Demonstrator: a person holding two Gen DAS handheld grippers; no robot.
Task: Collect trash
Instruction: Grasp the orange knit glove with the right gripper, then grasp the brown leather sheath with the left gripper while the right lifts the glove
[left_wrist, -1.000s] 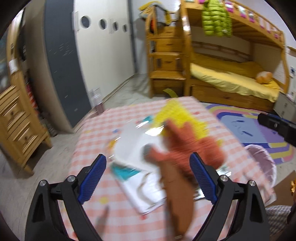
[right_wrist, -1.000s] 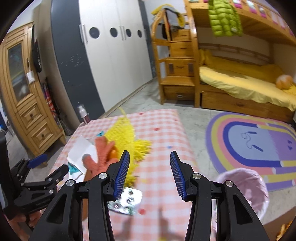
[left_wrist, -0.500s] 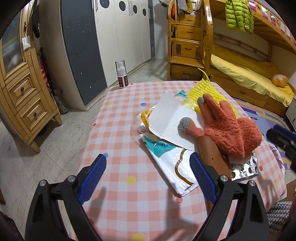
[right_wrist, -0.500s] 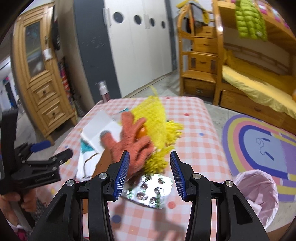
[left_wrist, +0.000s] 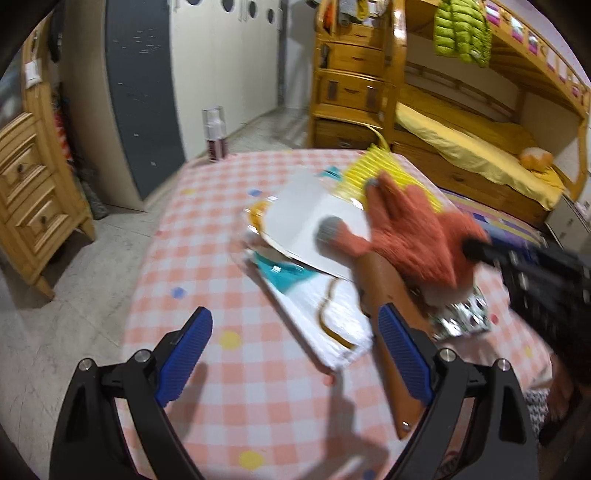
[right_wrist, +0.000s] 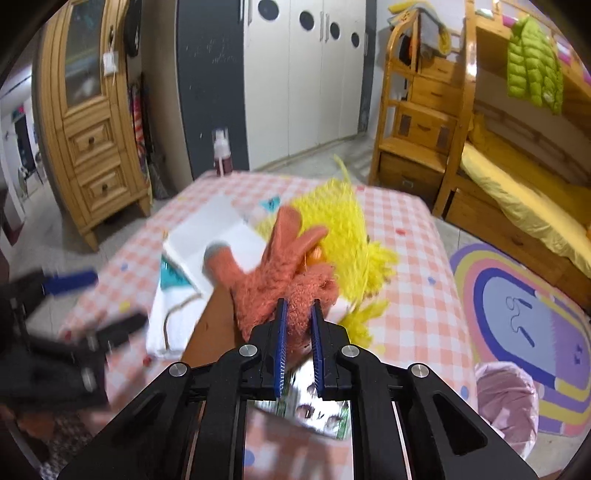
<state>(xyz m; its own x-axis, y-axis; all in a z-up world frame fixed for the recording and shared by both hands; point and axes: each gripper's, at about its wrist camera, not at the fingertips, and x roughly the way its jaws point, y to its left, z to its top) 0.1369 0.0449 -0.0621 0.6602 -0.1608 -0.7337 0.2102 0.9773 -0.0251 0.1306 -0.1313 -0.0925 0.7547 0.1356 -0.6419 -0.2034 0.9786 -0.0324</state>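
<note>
An orange knitted glove (left_wrist: 417, 236) (right_wrist: 273, 273) lies on top of a heap of trash on the pink checked table (left_wrist: 207, 258). My right gripper (right_wrist: 298, 308) is closing, and its blue pads pinch the glove's cuff. Under the glove lie a white card (left_wrist: 310, 221), a white packet with teal and gold print (left_wrist: 325, 314), a yellow fringed thing (right_wrist: 332, 218), a brown flat case (left_wrist: 388, 295) and a foil blister pack (right_wrist: 314, 410). My left gripper (left_wrist: 295, 321) hangs open over the near part of the table with nothing between its fingers.
A pink-lined trash bin (right_wrist: 506, 398) stands on the floor right of the table, beside a rainbow rug (right_wrist: 524, 314). A spray bottle (left_wrist: 214, 133) stands beyond the far table edge. Wooden drawers (left_wrist: 26, 184), wardrobes and a bunk bed (left_wrist: 480, 147) ring the room.
My right gripper has moved forward onto the glove and its jaws have gone from wide to nearly together on the cuff. The left gripper sank a little, then held still, staying open.
</note>
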